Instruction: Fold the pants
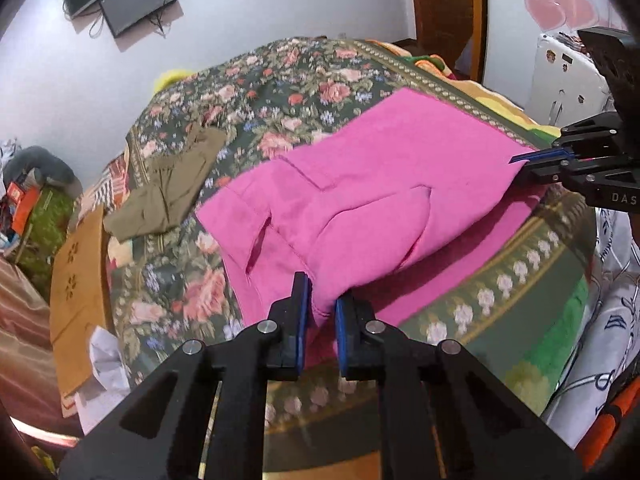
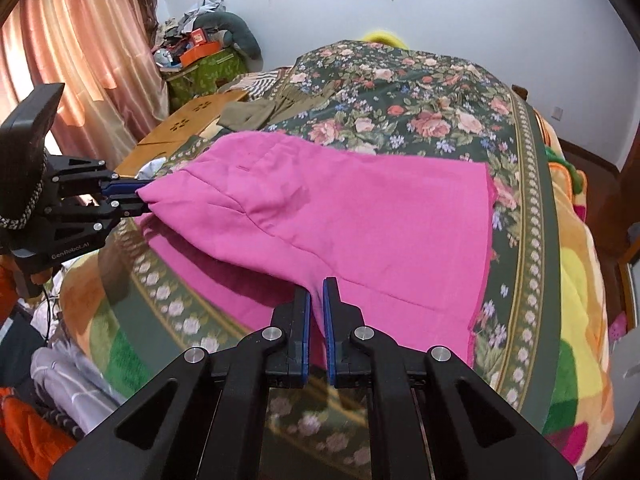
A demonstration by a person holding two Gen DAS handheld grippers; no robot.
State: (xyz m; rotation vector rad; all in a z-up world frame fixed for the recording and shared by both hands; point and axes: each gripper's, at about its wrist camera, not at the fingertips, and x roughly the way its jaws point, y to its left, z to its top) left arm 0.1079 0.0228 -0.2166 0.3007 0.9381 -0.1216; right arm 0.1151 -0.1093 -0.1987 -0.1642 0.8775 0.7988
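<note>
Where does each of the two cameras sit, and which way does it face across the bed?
Left wrist view: sits behind the left tool, angled down at the pink pants, whose near edge it pinches; the right tool shows at the right edge.
Right wrist view: sits behind the right tool, also clamped on the pants' near edge; the left tool shows on the left.
Shared: pink pants, floral bedspread, olive garment, wall screen.
</note>
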